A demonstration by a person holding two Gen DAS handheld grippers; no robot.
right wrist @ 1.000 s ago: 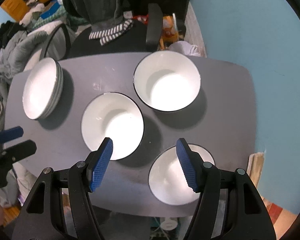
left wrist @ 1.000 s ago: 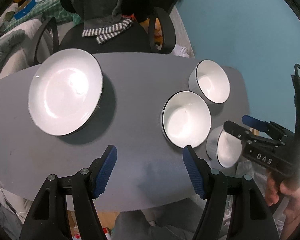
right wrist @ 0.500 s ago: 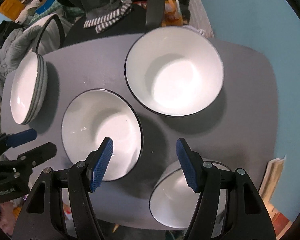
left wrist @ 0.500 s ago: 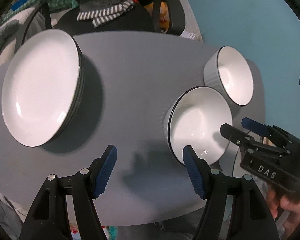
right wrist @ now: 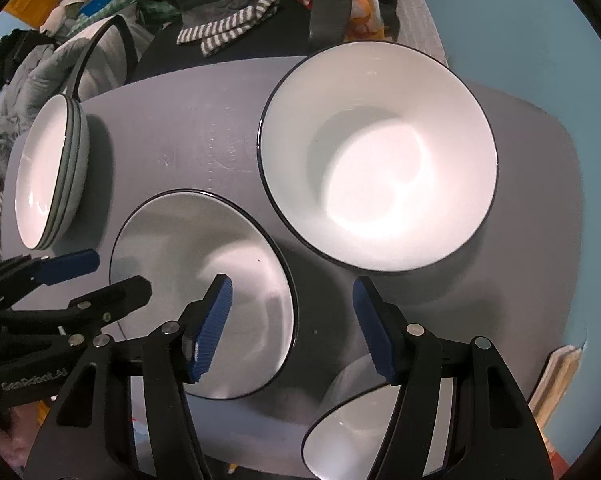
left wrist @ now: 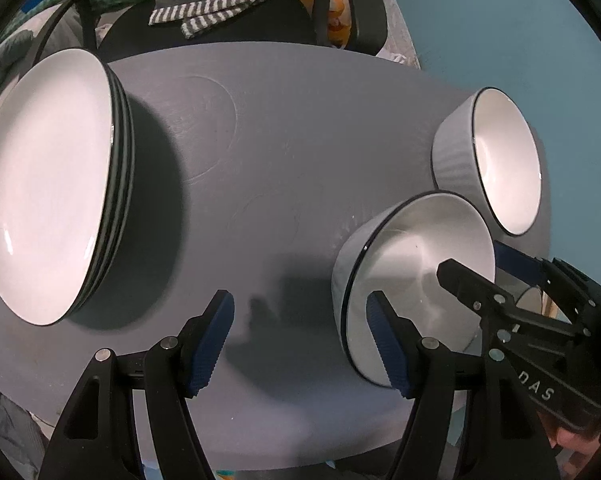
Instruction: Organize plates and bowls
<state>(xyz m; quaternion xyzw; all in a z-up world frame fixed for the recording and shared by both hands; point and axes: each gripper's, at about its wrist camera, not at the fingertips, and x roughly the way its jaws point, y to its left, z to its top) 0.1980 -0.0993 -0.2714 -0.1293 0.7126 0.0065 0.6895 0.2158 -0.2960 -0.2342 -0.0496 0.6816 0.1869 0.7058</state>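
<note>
I am going for the middle bowl (right wrist: 204, 296). It sits on the gray table (left wrist: 284, 128), between the stack of plates (left wrist: 48, 184) and the far bowl (right wrist: 376, 160). A third bowl (right wrist: 348, 436) is just beside it, near the table edge. My left gripper (left wrist: 300, 340) and right gripper (right wrist: 290, 324) are both spread wide, holding nothing. I think each should straddle one side of the rim, then squeeze gently and lift straight up.

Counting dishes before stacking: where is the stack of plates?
The stack of plates sits at the table's left end in both views, left of the middle bowl.
</note>
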